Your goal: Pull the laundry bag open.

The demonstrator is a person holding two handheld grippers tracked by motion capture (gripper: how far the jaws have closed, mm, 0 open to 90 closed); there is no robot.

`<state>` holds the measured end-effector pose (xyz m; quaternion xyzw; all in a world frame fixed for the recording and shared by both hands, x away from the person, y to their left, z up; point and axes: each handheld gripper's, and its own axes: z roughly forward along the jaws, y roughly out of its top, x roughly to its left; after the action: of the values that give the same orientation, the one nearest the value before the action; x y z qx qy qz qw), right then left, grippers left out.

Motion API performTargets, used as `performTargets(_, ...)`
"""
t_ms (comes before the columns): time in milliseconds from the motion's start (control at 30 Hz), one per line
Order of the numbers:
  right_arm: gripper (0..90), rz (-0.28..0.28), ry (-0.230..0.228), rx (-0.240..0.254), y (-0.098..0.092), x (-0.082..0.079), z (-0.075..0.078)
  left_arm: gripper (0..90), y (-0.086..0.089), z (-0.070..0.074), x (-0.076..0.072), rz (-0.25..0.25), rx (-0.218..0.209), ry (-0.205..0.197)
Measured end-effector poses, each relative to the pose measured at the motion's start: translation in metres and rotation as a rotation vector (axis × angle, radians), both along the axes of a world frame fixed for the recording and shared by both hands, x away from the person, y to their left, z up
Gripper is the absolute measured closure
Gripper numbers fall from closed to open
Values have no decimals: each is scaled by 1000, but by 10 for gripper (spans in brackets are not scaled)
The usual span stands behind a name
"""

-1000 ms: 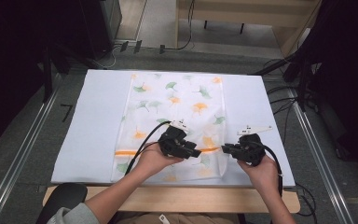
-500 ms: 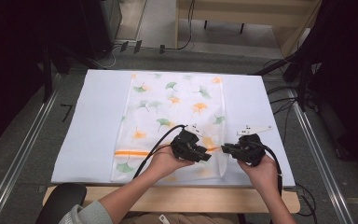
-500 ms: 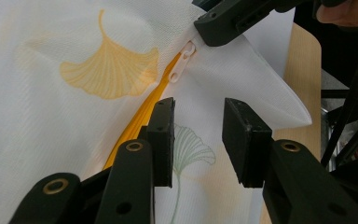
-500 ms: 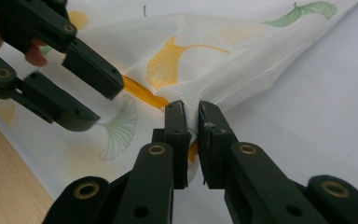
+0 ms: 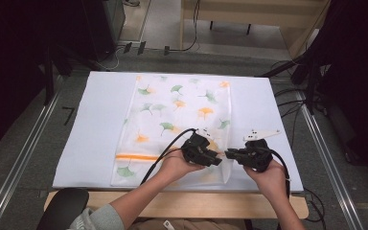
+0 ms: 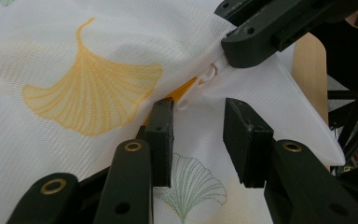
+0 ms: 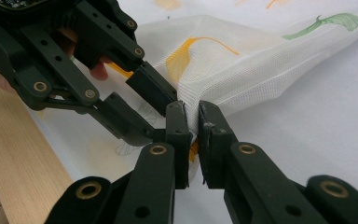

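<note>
A white mesh bag [image 5: 182,105] printed with green and orange ginkgo leaves lies flat on the white table cover [image 5: 96,124]; an orange zipper band runs across its near end. My right gripper [image 7: 192,114] is shut on the bag's near right edge and lifts the mesh into a small ridge. My left gripper [image 6: 199,109] is open, its jaws having just been closing. The white zipper pull [image 6: 207,77] lies just beyond its fingertips, untouched. In the high view the left gripper [image 5: 216,160] and right gripper [image 5: 230,154] nearly meet tip to tip.
The wooden table edge [image 5: 196,203] runs just in front of both hands. Black cables trail from each gripper across the cover. Metal rails [image 5: 24,153] flank the table, and more cables lie on the floor at the right.
My left gripper has slid to the right along the bag's near end, up close to the right gripper. The right gripper has kept its place and its hold.
</note>
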<state>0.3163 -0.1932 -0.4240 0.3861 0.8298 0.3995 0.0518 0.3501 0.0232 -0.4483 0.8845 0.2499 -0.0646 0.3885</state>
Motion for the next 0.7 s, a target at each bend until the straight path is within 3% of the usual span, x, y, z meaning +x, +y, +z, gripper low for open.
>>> performTargets(267,851,2,0,-9,3,1,-1,750,-6,-3,-1,7,-19,-1)
performTargets(400,852,0,2,-5,3,1,0,795,-5,-3,1,29,-23,16)
performTargets(533,852,2,3,-5,4,1,0,863,-6,-2,0,26,-26,2)
performTargets(700,852,2,3,-11,5,1,-1,900,-6,-4,1,40,-36,36)
